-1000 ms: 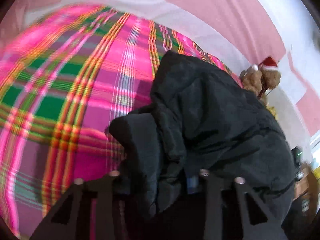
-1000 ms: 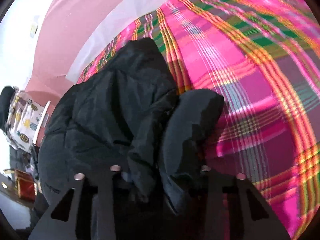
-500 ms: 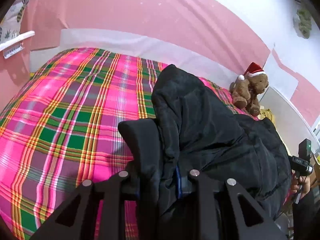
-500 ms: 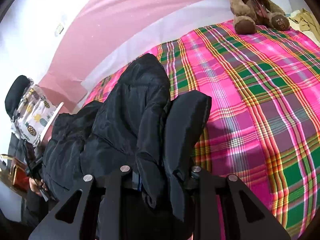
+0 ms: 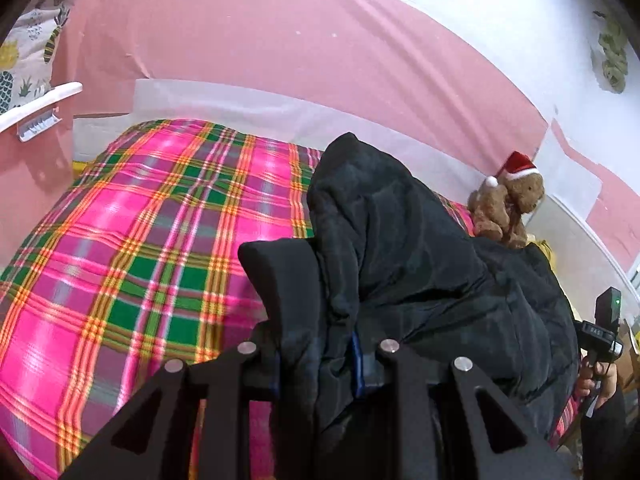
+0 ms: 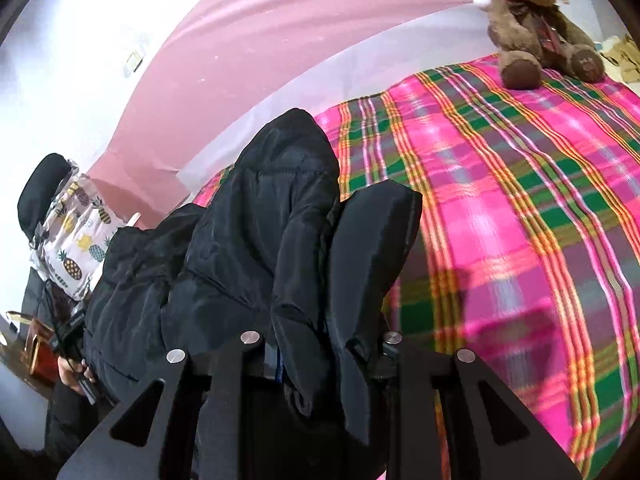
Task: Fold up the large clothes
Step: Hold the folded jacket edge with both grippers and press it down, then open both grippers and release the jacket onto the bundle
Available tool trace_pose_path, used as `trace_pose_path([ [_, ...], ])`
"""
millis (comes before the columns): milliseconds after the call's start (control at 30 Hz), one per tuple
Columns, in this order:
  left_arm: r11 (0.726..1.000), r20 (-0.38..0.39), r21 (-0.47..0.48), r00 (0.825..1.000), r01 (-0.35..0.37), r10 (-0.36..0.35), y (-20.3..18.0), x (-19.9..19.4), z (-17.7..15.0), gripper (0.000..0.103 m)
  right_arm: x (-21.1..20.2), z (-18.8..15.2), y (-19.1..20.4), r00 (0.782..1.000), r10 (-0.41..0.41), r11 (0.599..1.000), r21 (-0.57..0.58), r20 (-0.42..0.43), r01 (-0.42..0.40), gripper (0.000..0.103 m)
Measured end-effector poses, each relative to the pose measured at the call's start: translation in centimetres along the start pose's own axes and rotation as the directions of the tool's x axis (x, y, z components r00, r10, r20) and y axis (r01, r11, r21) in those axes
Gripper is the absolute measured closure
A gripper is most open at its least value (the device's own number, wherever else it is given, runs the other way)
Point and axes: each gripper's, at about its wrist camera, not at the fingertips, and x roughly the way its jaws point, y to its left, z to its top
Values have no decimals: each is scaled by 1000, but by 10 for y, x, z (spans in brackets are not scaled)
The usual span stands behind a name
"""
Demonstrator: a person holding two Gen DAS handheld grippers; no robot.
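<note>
Left gripper (image 5: 316, 360): jaws pinched together on a thick bunch of the black padded jacket (image 5: 400, 248); fabric fills the gap, pads pressing it. Right gripper (image 6: 320, 356): same, clamped on another bunch of the same jacket (image 6: 256, 240). In each wrist view the other device shows far off at the frame edge, so the two holds look well apart along one edge of the garment

Jacket position: bulk hangs between the two grippers, above the near side of the pink plaid bedspread (image 5: 132, 248); its lower part runs out of frame, so whether it touches the bed cannot be told

Handling, judged:
- Soft, quilted, bulky; no stiffness, will sag and swing between the holds
- Shell looks smooth and slightly shiny, probably slippery; a shallow pinch could creep out
- Heavier than a shirt; best held deep into a seam or hem, with layers gathered, as now

Room and edges:
- Bedspread is open and flat across most of its width, enough to lay the jacket out
- Teddy bear (image 6: 540, 24) in a red Santa hat sits at the far corner, against the pink wall
- Pineapple-print fabric (image 6: 76, 248) and dark clutter crowd the side beyond the bed edge
</note>
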Motion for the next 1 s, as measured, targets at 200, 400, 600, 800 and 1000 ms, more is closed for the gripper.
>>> trace_pose_path([
  [200, 999, 16, -11, 999, -40, 41, 27, 13, 37, 77, 42, 29, 17, 1000, 26, 1000, -7, 7, -26, 78],
  [400, 997, 46, -13, 996, -79, 79, 53, 33, 77, 77, 89, 63, 32, 999, 47, 999, -7, 14, -47, 78],
  [600, 994, 58, -30, 993, -101, 103, 89, 67, 99, 77, 139, 86, 41, 999, 47, 998, -31, 4, -47, 78],
  [800, 990, 12, -69, 992, -122, 123, 130, 124, 86, 76, 197, 87, 32, 999, 27, 999, -20, -43, -28, 77],
  [1000, 976, -58, -163, 989, -147, 140, 172, 170, 44, 64, 235, 76, 4, 994, 4, 999, 43, -106, 0, 59],
])
